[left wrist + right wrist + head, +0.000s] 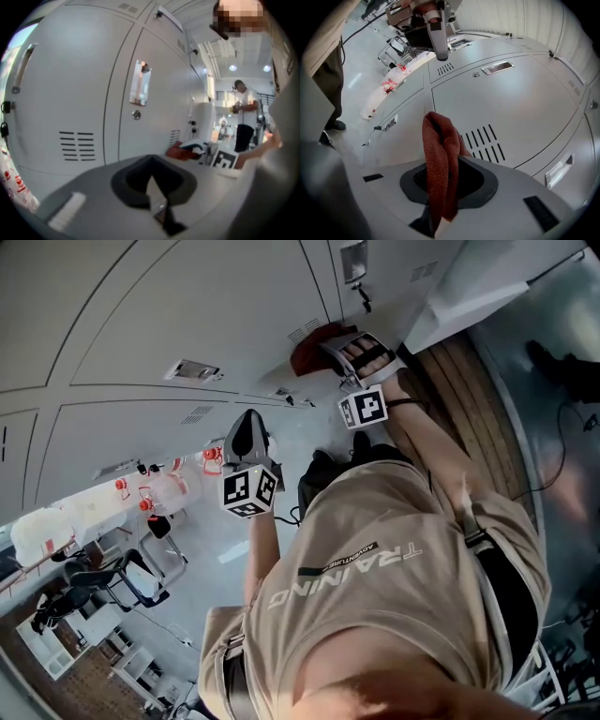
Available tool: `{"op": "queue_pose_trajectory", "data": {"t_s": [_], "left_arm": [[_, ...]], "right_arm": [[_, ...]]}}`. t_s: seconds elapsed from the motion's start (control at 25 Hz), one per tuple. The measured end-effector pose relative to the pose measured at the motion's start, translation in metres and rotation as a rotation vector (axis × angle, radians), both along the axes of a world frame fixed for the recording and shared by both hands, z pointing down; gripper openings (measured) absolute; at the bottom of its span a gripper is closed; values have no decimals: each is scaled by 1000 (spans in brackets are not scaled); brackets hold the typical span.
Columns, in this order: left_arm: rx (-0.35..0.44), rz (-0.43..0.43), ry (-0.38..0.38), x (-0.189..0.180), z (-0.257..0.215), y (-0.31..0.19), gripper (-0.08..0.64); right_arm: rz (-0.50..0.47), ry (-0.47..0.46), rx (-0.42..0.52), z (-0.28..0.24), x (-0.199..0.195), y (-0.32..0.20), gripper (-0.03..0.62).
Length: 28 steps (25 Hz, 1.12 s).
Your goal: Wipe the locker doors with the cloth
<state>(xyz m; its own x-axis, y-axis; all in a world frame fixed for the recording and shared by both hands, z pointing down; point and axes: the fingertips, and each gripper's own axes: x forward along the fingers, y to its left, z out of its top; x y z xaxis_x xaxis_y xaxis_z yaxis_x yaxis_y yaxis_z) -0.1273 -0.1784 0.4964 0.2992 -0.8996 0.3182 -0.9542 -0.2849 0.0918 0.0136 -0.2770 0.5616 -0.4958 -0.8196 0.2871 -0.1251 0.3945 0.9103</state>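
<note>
A red cloth (439, 164) hangs folded out of my right gripper (440, 190), which is shut on it just short of a grey locker door (511, 103) with vent slots (485, 140). From the head view the cloth (314, 348) is bunched against the lockers (206, 315) ahead of the right gripper (354, 354). My left gripper (248, 435) is held lower and to the left, off the doors. Its jaws (152, 187) are shut with nothing in them, and past them I see the cloth (180, 151) and the locker door (75, 93).
A white plastic bag with red print (161, 493) lies at the foot of the lockers. Chairs and a trolley (122, 582) stand at the lower left. A wooden bench (469, 390) runs along the right. Another person (243, 112) stands far down the room.
</note>
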Motion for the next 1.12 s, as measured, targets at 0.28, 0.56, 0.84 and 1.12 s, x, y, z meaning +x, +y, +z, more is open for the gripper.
{"op": "queue_pose_trajectory", "data": {"t_s": [0.28,0.56,0.84,1.12], "left_arm": [[-32,7,6,-2,3,1,6],[-19,48,-15,-8,-9,4,6],[45,54,-15,-28,-41,4,6],[138,90,3,-38,-81,0,6]], "right_arm": [[10,42,-152,43,4,4,86],[56,5,-270,58,6,26,86],[104,-173,-432,35,1,65,86],[154,-615,-641,-31,-19,91,86]]}}
